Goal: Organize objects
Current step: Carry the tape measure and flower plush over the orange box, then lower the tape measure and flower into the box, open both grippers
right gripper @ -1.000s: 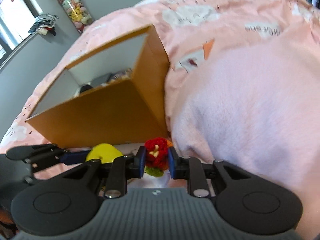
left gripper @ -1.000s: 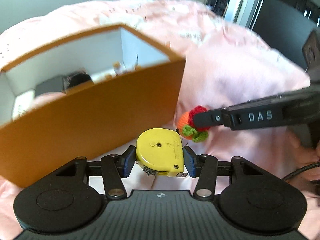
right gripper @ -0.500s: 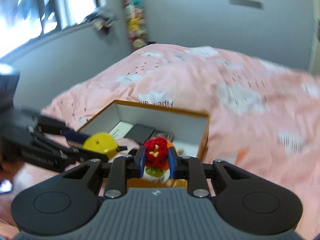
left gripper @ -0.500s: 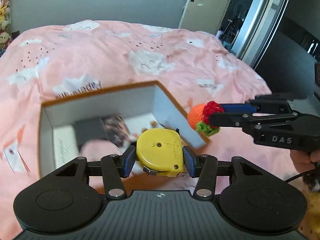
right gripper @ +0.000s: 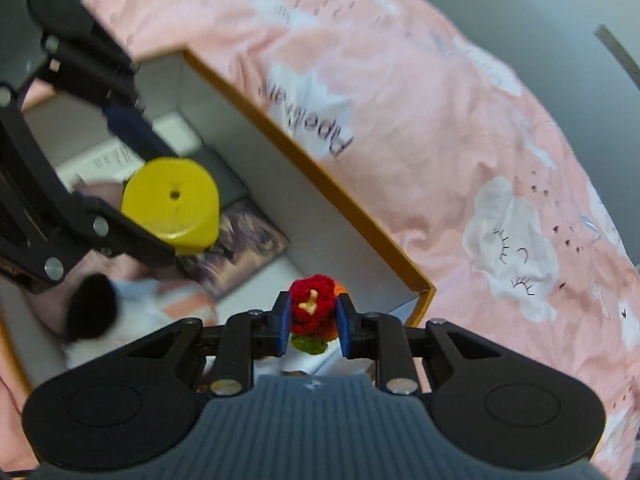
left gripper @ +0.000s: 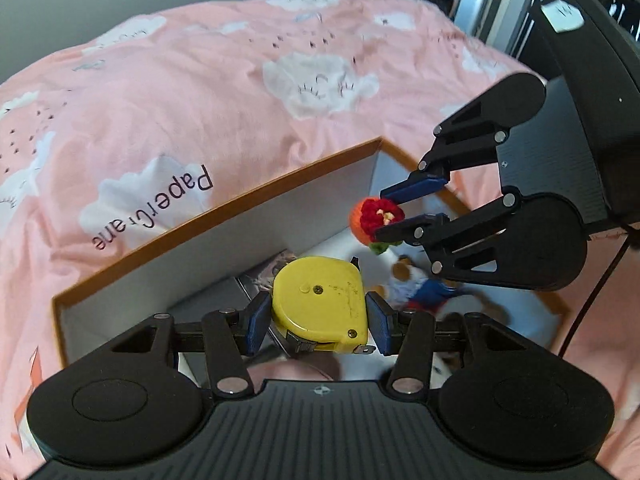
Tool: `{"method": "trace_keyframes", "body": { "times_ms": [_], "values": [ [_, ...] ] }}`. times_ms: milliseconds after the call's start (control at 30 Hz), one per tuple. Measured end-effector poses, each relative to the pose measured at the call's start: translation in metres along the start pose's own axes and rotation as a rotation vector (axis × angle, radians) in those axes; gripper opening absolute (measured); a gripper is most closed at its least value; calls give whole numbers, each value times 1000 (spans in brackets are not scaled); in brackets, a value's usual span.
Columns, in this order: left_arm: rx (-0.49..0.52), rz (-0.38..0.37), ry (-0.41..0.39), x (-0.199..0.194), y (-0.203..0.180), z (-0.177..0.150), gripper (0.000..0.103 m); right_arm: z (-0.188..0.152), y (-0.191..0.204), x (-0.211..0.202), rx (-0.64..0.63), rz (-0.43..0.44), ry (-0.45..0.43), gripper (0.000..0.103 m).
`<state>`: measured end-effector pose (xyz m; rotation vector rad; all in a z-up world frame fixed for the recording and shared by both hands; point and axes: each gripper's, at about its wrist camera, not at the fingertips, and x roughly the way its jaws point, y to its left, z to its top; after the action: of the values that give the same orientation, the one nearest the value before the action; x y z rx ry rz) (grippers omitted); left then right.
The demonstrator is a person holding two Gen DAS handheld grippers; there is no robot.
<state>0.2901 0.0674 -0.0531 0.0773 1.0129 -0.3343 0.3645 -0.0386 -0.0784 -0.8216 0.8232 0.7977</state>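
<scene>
- Left gripper [left gripper: 319,322] clamped the yellow tape measure [left gripper: 320,302]; right gripper [right gripper: 311,322] pinched the crochet flower [right gripper: 312,300], both over the box [left gripper: 224,208].
- I'd lower each onto bare floor near the box's right corner, I think; contents looked blurry.

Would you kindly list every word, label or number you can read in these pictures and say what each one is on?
"PaperCrane": upside down on a white cloud print on the pink bedspread, beside the box.
The same print in the right wrist view: too blurred to read.
Small print on the white booklet in the box: too small to read.
Tape measure: no legible marking.
</scene>
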Motion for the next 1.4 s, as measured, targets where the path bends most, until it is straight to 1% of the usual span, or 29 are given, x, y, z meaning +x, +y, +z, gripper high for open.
{"method": "trace_keyframes", "body": {
  "times_ms": [100,233,300,400,567,667,833,967,1033,1167,1400],
  "values": [
    [11,-2,28,19,5,5,58,1,2,18,-69,3,46,25],
    [19,-22,49,37,8,8,58,1,7,37,-159,-51,105,25],
    [29,-22,59,43,7,8,58,-1,6,42,-173,-60,123,26],
    [46,-20,69,51,6,8,58,-5,3,44,-174,-50,126,27],
    [68,-22,87,57,3,9,58,-6,4,38,-188,-71,103,29],
    [81,-24,106,63,0,11,58,-7,0,21,-158,-74,69,36],
    [132,-6,135,73,-9,16,58,-7,-9,-5,-109,-88,15,36],
    [139,-4,138,79,-15,21,58,-12,-12,-19,-73,-81,-15,36],
    [144,-6,140,83,-19,23,58,-14,-8,-21,-81,-86,-24,36],
    [129,12,172,92,-27,26,58,-16,-9,-25,-64,-82,-39,36],
    [132,22,147,97,-24,26,59,-17,-9,-24,-46,-90,-52,36]
  ]
}}
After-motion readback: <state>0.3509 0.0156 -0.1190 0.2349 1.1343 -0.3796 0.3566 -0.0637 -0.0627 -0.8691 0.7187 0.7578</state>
